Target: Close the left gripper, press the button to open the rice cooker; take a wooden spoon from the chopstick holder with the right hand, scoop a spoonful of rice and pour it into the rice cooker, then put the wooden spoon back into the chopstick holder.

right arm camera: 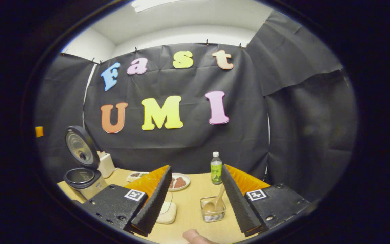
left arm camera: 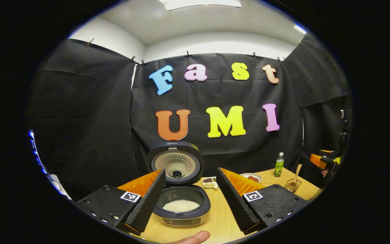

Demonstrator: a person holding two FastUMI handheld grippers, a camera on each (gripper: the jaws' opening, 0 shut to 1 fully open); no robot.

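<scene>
- Rice cooker (left arm camera: 182,203) sits low in the centre of the left gripper view, lid (left arm camera: 175,163) standing upright and open behind the pot.
- A mound of white rice (left arm camera: 180,205) lies inside the pot, in plain sight.
- The left gripper (left arm camera: 190,196) frames that pot from the bottom of the frame, fingers spread wide, nothing between them.
- A fingertip (left arm camera: 195,238) pokes in at the very bottom edge, just below the cooker.
- Over in the right gripper view, the wooden spoon (right arm camera: 215,203) stands tilted in the chopstick holder (right arm camera: 213,209), low centre of the frame, bowl end down.
- The right gripper (right arm camera: 195,200) is spread wide too, holding nothing, with the holder sitting between its fingers and farther off.
- In the left gripper view the same holder and spoon show at the lower right, on the table (left arm camera: 220,217).
- A green bottle (right arm camera: 216,168) stands behind the holder, near the back wall.
- A plate (right arm camera: 179,182) with something reddish lies left of the bottle; a small divided dish (left arm camera: 210,182) sits just right of the cooker lid.
- A flat pale dish (right arm camera: 166,208) lies partly behind the right gripper's left-hand finger; I cannot tell what it holds.
- Far right of the left gripper view, the other gripper's orange body (left arm camera: 320,160) shows at the table's edge.
</scene>
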